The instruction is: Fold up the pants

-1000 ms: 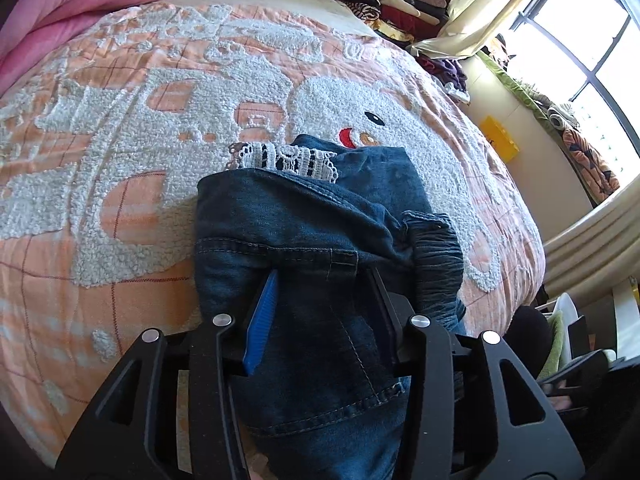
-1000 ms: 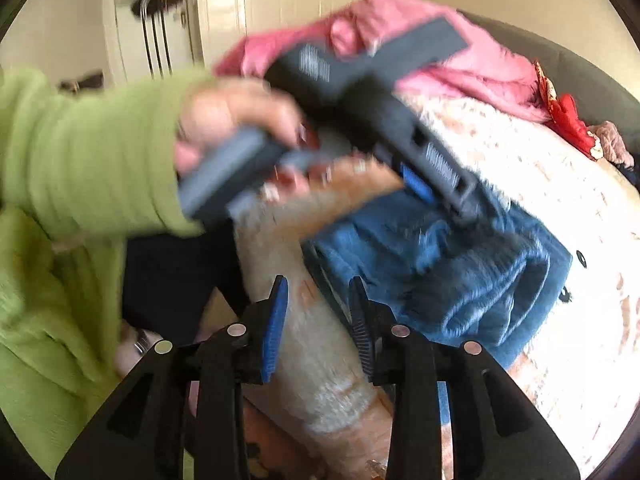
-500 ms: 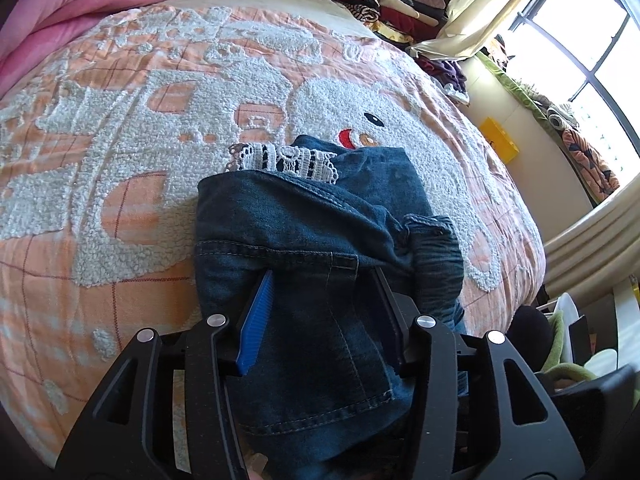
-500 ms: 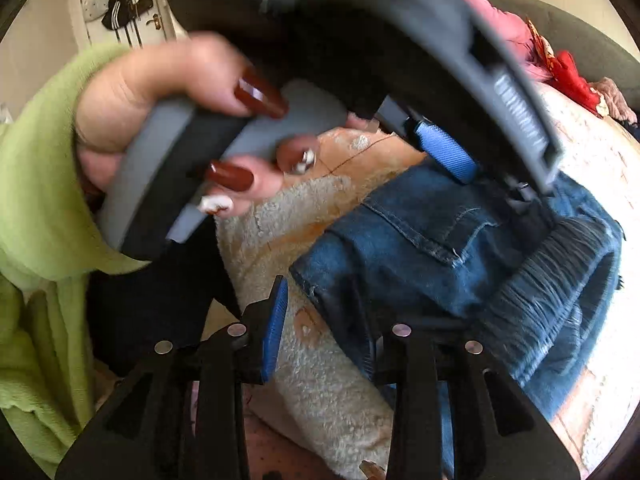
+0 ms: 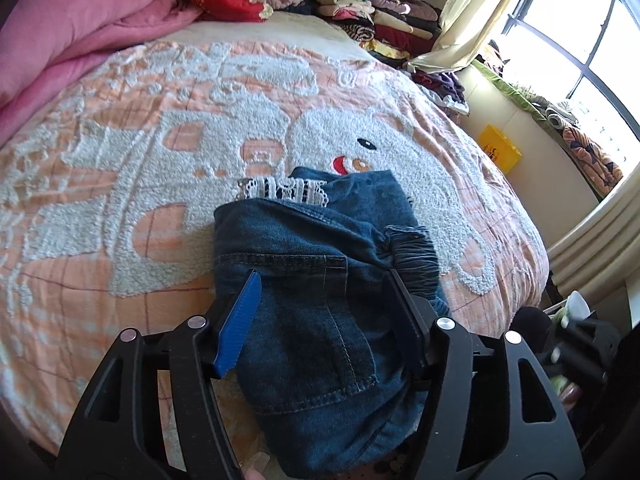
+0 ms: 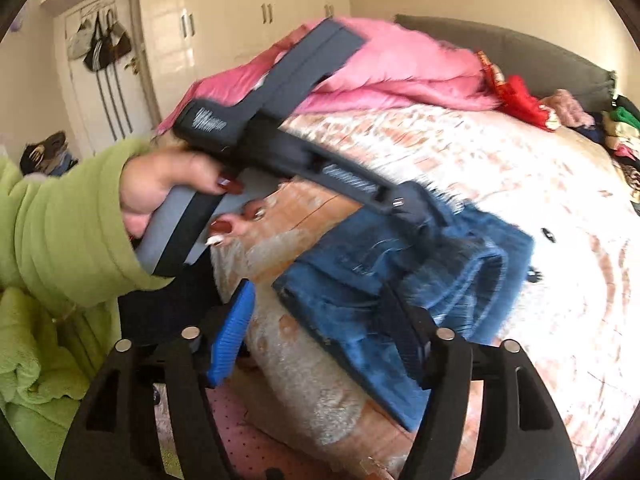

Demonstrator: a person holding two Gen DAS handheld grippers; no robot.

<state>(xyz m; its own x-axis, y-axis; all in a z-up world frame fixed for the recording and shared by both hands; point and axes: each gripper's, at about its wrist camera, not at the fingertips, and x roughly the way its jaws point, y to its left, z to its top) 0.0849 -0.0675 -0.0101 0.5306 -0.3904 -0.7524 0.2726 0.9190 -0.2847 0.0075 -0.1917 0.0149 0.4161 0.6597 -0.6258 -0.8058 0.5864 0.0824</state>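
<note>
The folded blue denim pants [image 5: 320,280] lie on the near edge of the bed, with a white lace trim [image 5: 280,192] at their far end. My left gripper [image 5: 324,280] is open, its fingers straddling the top of the bundle without closing on it. In the right wrist view the pants [image 6: 400,280] lie just ahead. My right gripper [image 6: 320,304] is open and empty above their near edge. The left gripper body [image 6: 280,148], held by a hand in a green sleeve, hovers over the pants there.
The bed has a peach and white tufted cover [image 5: 120,140]. A pink duvet [image 5: 60,40] lies at the back left, and stacked clothes [image 5: 380,12] at the back. A window [image 5: 580,40] and a yellow box [image 5: 500,152] are at the right. Wardrobe doors [image 6: 240,20] stand behind.
My right gripper opened wider and backed off from the pants' edge. My left gripper rose and tilted up a little over the bundle; the pants stay put.
</note>
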